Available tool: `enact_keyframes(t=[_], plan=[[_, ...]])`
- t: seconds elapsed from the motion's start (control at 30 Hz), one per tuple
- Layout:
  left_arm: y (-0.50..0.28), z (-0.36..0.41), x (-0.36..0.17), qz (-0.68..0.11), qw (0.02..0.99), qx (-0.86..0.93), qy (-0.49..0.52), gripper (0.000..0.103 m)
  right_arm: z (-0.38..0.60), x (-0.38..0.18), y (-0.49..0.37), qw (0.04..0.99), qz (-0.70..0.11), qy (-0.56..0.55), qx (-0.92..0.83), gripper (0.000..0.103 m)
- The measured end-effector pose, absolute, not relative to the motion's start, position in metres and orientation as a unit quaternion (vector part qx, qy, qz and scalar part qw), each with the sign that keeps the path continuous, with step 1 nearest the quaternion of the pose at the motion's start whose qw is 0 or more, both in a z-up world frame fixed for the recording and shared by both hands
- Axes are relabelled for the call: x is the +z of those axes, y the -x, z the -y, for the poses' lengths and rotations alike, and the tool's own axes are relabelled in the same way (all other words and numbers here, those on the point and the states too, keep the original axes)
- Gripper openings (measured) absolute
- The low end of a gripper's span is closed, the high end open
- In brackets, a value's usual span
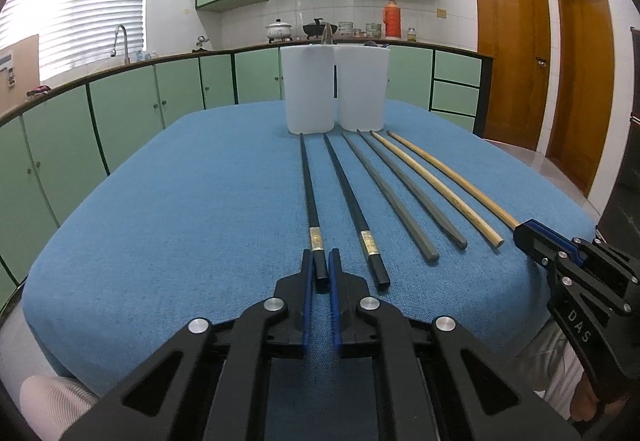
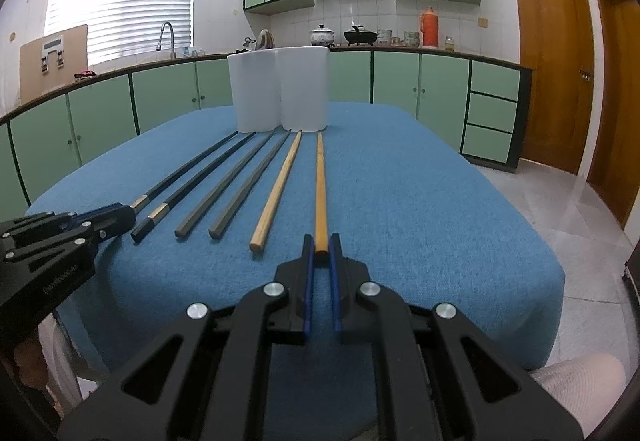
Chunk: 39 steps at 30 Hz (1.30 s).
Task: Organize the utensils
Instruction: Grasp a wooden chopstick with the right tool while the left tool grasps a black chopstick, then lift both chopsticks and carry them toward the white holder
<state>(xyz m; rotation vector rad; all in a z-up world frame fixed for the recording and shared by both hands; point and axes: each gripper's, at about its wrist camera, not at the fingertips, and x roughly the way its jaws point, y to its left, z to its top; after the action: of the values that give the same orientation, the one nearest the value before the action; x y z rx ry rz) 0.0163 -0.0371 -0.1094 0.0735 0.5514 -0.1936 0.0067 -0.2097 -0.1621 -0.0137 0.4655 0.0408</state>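
Several chopsticks lie side by side on a blue cloth table (image 1: 180,201): two black (image 1: 310,193), two grey (image 1: 390,197), two wooden (image 1: 436,189). My left gripper (image 1: 320,261) is shut on the near end of the leftmost black chopstick. My right gripper (image 2: 321,247) is shut on the near end of the rightmost wooden chopstick (image 2: 320,193). Two white holders (image 1: 334,89) stand together at the far ends of the chopsticks; they also show in the right wrist view (image 2: 280,89). Both held chopsticks still rest flat on the cloth.
The table's rounded edges drop off left, right and near. Green kitchen cabinets (image 1: 120,113) run behind the table, with a sink tap (image 1: 120,41) at the left. Wooden doors (image 1: 512,49) and a tiled floor (image 2: 580,209) lie to the right.
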Motion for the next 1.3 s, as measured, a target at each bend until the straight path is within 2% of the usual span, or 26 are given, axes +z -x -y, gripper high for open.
enact_keyframes(t=[0.33,0.8,1.3], plan=[[-0.006,0.030,-0.090,-0.244,0.966,-0.084,-0.037,0.006,0.213,-0.142,-0.001,0.976,-0.215,0.002,0.024,0.006],[-0.007,0.007,0.005,-0.145,0.986,-0.075,-0.026,0.006,0.229,-0.043,-0.010,0.987,-0.154,0.000,0.050,0.006],[-0.044,0.005,0.067,-0.123,0.987,-0.105,0.002,0.006,0.227,0.043,-0.052,0.985,-0.147,0.008,0.085,0.006]])
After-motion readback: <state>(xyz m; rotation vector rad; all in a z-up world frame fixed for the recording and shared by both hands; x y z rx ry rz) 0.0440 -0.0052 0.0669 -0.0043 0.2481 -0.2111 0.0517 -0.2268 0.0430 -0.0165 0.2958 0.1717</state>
